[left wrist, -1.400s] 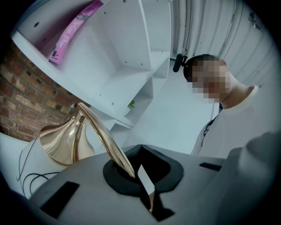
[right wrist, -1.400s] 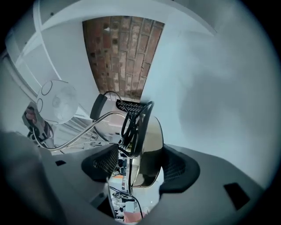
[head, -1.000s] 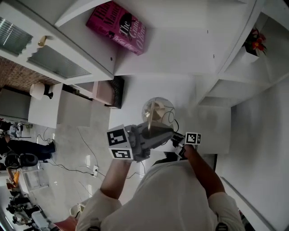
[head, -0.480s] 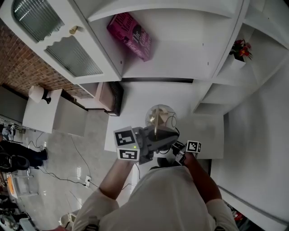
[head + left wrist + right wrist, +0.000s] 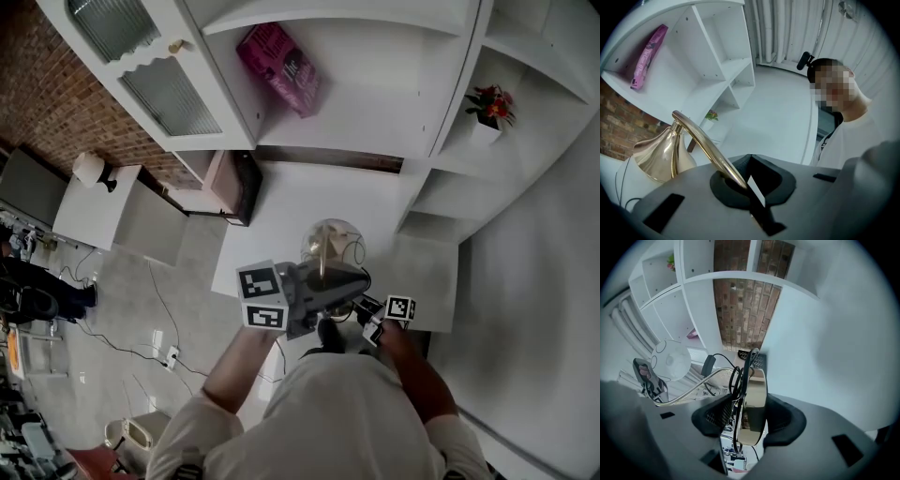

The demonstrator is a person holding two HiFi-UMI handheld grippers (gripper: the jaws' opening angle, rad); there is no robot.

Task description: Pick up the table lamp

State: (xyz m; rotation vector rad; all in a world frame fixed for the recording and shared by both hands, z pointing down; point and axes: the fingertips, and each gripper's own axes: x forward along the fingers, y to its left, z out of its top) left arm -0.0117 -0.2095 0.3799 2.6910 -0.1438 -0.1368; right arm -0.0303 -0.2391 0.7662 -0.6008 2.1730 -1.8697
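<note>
The table lamp point(image 5: 328, 246) is gripped at two places, so that, it is judged, its long neck and its heavy foot are both steadied while it is carried. The brass neck point(image 5: 701, 140) is clamped in the left gripper point(image 5: 740, 180), whose jaws are drawn fully together on it. The gold base point(image 5: 757, 394) is taken edgewise in the right gripper point(image 5: 747, 418). Its jaws have just been closing and are pressed half wide upon the base, with the black cord point(image 5: 733, 380) bunched against it.

In the head view the lamp is found at the 6 o'clock edge of the desk point(image 5: 281, 202), before the person's chest, and is judged clear of the surface.

One lamp and two grippers are counted. On the shelves, one pink book point(image 5: 281, 67) is seen at 12 o'clock of the lamp and one potted flower point(image 5: 487, 108) at 2 o'clock.
</note>
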